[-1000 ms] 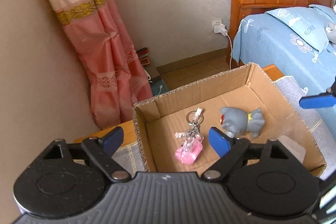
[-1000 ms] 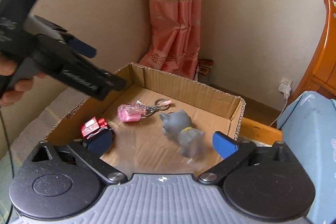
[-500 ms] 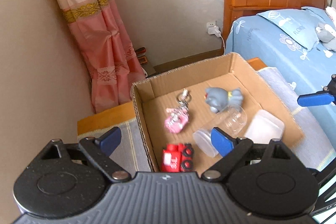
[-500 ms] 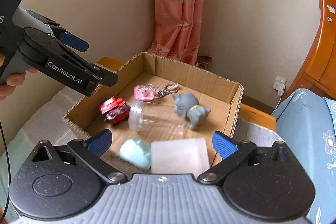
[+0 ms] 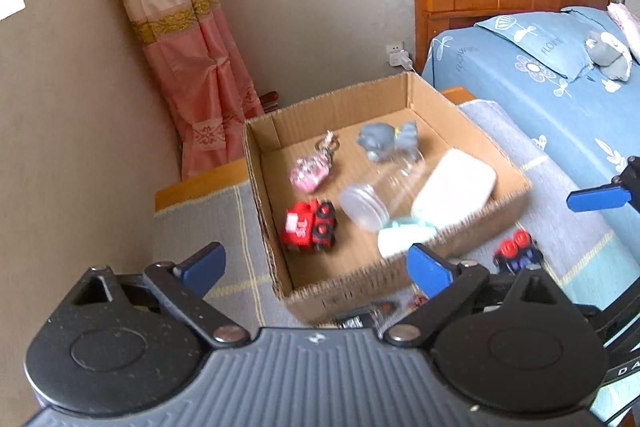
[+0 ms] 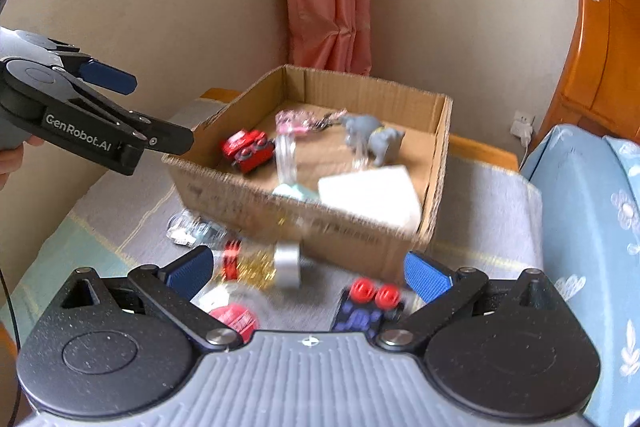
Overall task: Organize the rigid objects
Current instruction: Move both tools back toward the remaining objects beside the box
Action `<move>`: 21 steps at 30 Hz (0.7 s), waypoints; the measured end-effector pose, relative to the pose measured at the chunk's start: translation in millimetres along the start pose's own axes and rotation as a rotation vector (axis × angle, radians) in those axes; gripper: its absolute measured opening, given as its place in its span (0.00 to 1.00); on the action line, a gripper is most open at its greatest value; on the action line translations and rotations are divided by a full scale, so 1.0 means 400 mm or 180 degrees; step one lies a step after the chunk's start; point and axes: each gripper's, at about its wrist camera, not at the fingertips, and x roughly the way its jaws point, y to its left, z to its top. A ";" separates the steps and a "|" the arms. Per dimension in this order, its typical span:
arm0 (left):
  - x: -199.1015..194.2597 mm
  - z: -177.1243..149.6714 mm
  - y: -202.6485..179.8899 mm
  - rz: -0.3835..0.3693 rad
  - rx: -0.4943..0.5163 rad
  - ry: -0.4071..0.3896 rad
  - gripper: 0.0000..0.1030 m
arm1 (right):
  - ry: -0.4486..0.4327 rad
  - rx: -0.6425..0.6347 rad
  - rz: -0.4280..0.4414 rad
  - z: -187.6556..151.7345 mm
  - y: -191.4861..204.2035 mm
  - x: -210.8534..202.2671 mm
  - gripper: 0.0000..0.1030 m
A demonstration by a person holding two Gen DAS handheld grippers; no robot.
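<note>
Left wrist view: left gripper (image 5: 316, 263) empty, jaws wide and opening further, nothing between the blue pads, hovering near the front left corner of the cardboard box (image 5: 352, 287). Box sitting on a grey striped cloth (image 5: 200, 219) spread over a low wooden surface, next to the bed (image 5: 540, 87) with blue flowered sheets. Inside the box: red toy train (image 5: 308, 227) toward the front left, pink keychain (image 5: 310, 173) behind it, grey toy animal (image 5: 384, 141) near the back, clear jar (image 5: 380, 195) lying on its side in the middle, white lidded container (image 5: 454, 187) by the right wall, pale mint thing (image 5: 400, 237) against the front wall, too blurry to name.

Right wrist side: right gripper (image 6: 308, 273) also spread wide, holding nothing. Still outside the box, on the cloth along its front edge: dark blue toy with red wheels (image 6: 370, 303), small bottle with gold bits and a silver cap (image 6: 260, 265), crumpled clear wrapper (image 6: 192, 229), something red (image 6: 234, 319) right by the gripper body. All pretty smeared by motion blur. Pink curtain (image 6: 328, 7) in the room's corner behind the box.
</note>
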 end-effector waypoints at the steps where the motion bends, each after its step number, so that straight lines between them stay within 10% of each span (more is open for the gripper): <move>1: -0.004 -0.010 -0.003 -0.0005 -0.0006 0.0007 0.95 | -0.0008 0.0013 0.0026 -0.013 0.005 -0.001 1.00; 10: -0.006 -0.080 -0.007 -0.0102 -0.0093 0.0090 0.95 | 0.0092 -0.0086 0.0342 -0.070 0.071 0.045 1.00; 21: 0.056 -0.137 0.019 -0.0108 -0.0253 0.0202 0.95 | 0.0410 0.0235 -0.0046 -0.083 0.114 0.172 1.00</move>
